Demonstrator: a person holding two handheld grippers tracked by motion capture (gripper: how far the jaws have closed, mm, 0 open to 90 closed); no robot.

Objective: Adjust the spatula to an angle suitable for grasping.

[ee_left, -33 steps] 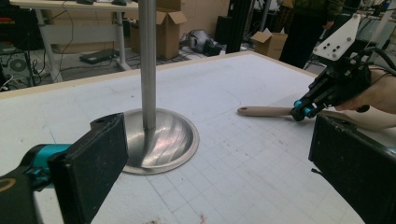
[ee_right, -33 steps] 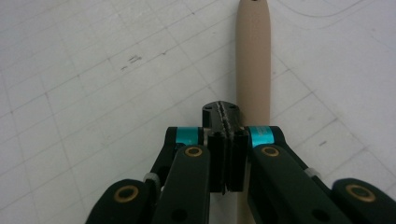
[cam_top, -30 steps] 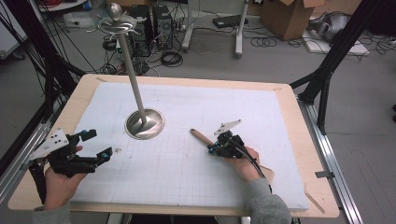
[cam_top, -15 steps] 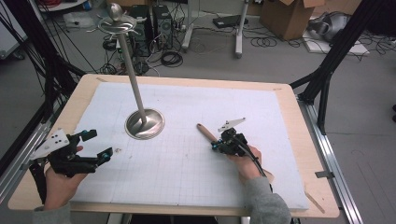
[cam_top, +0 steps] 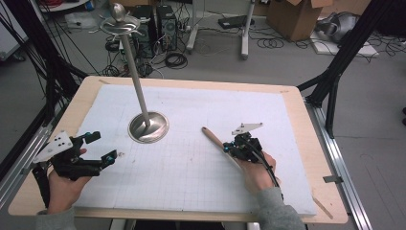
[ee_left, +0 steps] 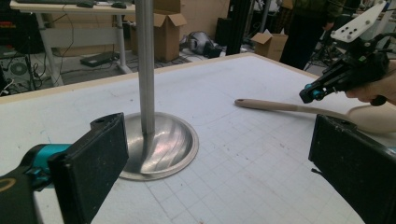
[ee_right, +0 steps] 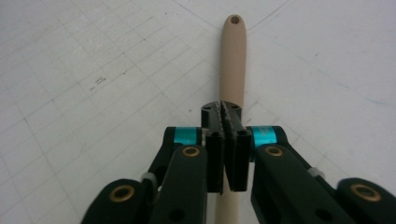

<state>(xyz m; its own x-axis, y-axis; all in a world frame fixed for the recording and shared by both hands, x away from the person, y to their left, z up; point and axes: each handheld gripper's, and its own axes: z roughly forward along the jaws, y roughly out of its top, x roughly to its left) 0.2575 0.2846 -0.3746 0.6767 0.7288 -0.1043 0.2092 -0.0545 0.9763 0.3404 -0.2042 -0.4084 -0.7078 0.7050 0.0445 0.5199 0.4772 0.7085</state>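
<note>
The right tool (cam_top: 225, 146) was clamped on a long beige wooden spoon (ee_right: 233, 51), jaws nearly together w/ the handle pinched between the pads approx. mid-length. In the right gripper view the handle ran straight ahead past the jaws, its holed tip pointing away. In the left gripper view the spoon's tip looked near or just above the white gridded mat (cam_top: 191, 177) on the desk (cam_top: 306, 124), bowl end by the hand; whether it was fully off the surface I couldn't tell. The left tool (cam_top: 103, 148) stood wide, nothing between its jaws, at the mat's left edge. A tall silver metal stand w/ a round dished base (cam_top: 148, 127) sat between the two, well apart from the spoon. So: grasp done, lift seemingly just begun; carrying the spoon over and hanging it on the stand's top looked left to do.
</note>
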